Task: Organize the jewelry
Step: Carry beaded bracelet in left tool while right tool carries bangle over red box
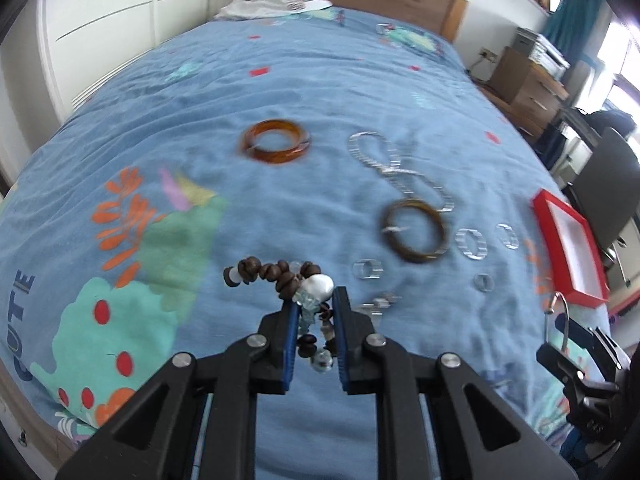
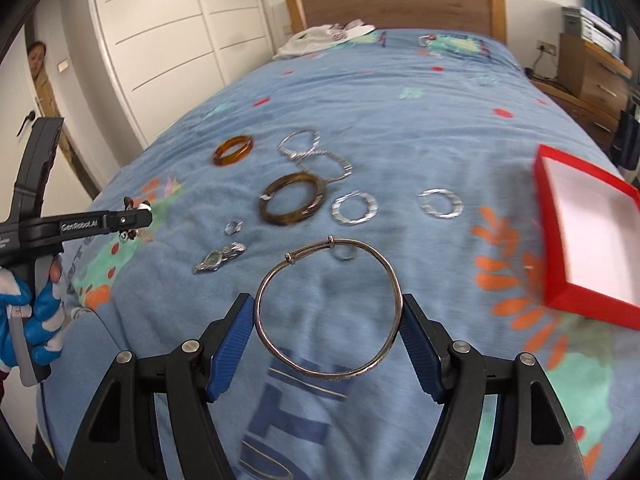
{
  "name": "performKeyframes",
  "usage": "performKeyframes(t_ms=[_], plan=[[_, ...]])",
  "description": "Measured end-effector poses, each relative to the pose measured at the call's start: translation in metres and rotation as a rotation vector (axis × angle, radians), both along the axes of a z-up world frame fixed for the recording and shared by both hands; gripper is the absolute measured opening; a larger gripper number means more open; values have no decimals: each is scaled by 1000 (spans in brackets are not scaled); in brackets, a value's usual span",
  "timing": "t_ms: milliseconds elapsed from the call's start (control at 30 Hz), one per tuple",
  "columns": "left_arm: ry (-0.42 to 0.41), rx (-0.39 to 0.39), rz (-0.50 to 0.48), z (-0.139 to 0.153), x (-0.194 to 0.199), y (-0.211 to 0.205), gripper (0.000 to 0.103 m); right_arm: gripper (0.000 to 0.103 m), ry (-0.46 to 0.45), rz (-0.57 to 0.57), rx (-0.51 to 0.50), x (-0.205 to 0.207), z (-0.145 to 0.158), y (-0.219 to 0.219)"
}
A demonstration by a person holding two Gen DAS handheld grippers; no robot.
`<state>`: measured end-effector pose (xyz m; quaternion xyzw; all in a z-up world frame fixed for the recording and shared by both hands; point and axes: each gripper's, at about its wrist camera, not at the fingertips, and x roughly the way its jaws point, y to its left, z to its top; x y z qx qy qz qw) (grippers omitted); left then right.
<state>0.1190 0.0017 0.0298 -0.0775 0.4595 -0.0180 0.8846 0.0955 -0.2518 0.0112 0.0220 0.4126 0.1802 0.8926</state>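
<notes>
My left gripper [image 1: 316, 300] is shut on a brown bead bracelet [image 1: 280, 274] with a pearly bead, held above the blue bedspread; it also shows in the right wrist view [image 2: 136, 216]. My right gripper [image 2: 328, 308] is shut on a thin silver bangle [image 2: 396, 280], held by its sides above the bed; it also shows in the left wrist view [image 1: 560, 320]. An open red box [image 2: 560, 300] with a white inside lies at the right, and shows in the left wrist view [image 1: 540, 216]. An amber bangle [image 1: 276, 146], a dark brown bangle [image 1: 414, 230] and silver rings lie on the bed.
On the bedspread [image 2: 400, 92] also lie a silver chain [image 2: 316, 152], two flat silver rings [image 2: 354, 208], a small watch [image 2: 218, 260] and a small ring [image 2: 233, 227]. White cloth [image 2: 316, 40] lies by the wooden headboard [image 2: 392, 0]. Drawers [image 2: 592, 76] stand at right.
</notes>
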Motion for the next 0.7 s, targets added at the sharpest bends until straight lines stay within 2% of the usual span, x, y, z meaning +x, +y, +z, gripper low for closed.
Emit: performKeyframes(t_ms=[333,700], plan=[[-25,-51,-191,27,1,-94,15,72,-40,-130,-9,-11,32,-83],[-62,-72,-426,50,38,-244,15,72,-71,-263,-52,18,52,-185]])
